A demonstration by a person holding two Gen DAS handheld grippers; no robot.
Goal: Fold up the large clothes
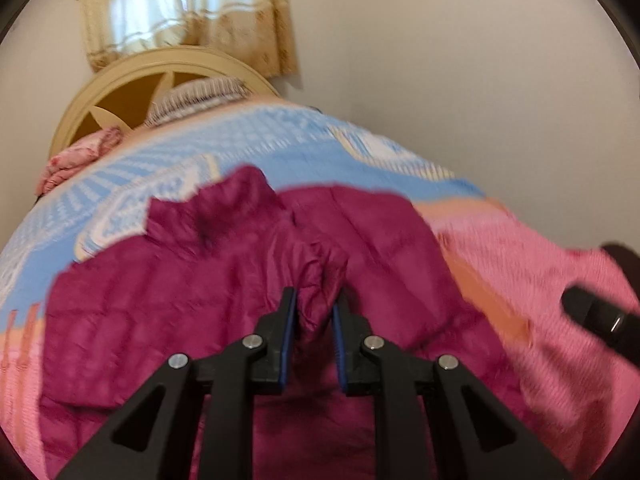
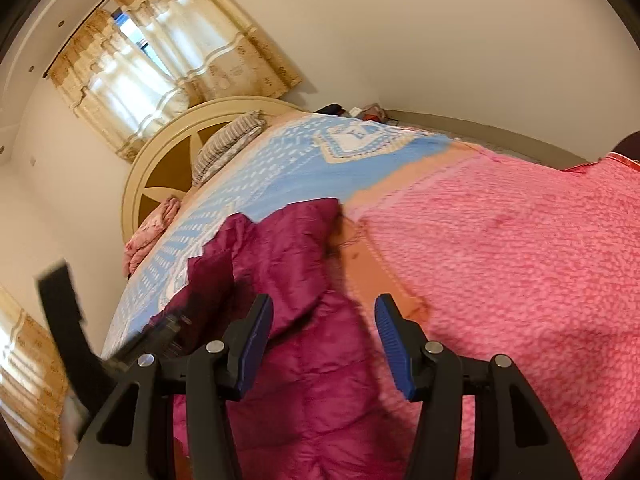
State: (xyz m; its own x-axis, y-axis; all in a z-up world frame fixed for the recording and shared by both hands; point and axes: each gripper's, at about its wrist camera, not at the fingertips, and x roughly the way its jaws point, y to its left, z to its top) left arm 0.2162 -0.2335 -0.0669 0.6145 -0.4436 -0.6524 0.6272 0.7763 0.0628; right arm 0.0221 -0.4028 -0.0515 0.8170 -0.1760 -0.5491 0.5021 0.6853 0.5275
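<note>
A bunched fold of the crumpled magenta quilted jacket (image 1: pixel 208 280) is clamped between the nearly closed jaws of the left gripper (image 1: pixel 314 312). The jacket is spread on the bed's pink-and-blue blanket (image 2: pixel 520 260), its long axis running toward the cream round headboard (image 2: pixel 168 152). The right gripper (image 2: pixel 324 340) is held wide open and empty, above the jacket's edge nearest the pink blanket area.

Each hand-held gripper (image 1: pixel 314 300) (image 2: pixel 324 308) is matte black, with ribbed blue finger pads (image 2: pixel 390 344) and round silver pivot screws (image 1: pixel 252 341).
</note>
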